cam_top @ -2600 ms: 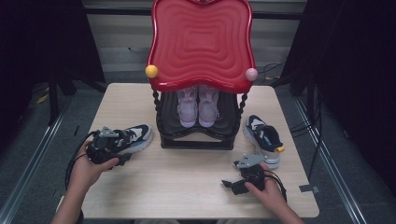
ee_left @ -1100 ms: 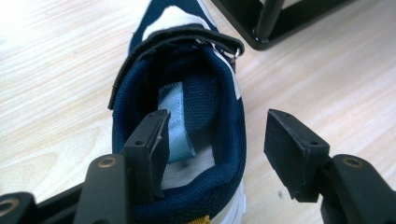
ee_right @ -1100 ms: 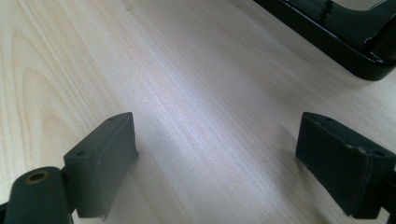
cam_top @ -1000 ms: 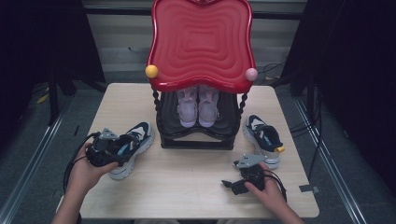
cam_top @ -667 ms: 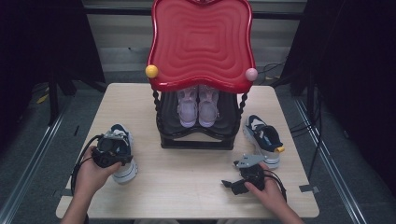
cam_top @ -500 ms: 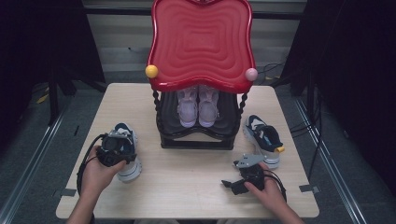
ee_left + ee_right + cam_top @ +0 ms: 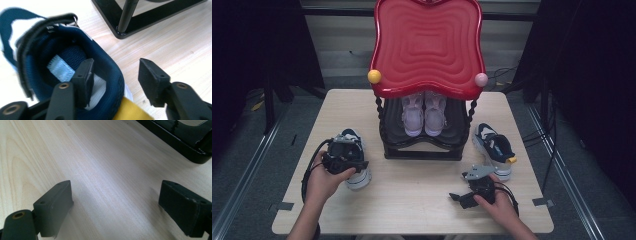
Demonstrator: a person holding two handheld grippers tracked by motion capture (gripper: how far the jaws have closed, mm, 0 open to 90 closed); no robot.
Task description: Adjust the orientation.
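Sneaker (image 7: 75, 82) toe blurred, heel cut off by bottom edge.

**Navy sneaker upright at the table's left side**

The navy-blue and white mesh sneaker (image 7: 353, 159) stands upright on its white sole, left of the black rack base and apart from it, with its toe pointing away from the person. Its padded collar (image 7: 110, 75) is open upward, showing a dark mesh lining and a pale blue label on the insole. A black strap with a metal ring crosses the tongue; a yellow tab sits at the heel.
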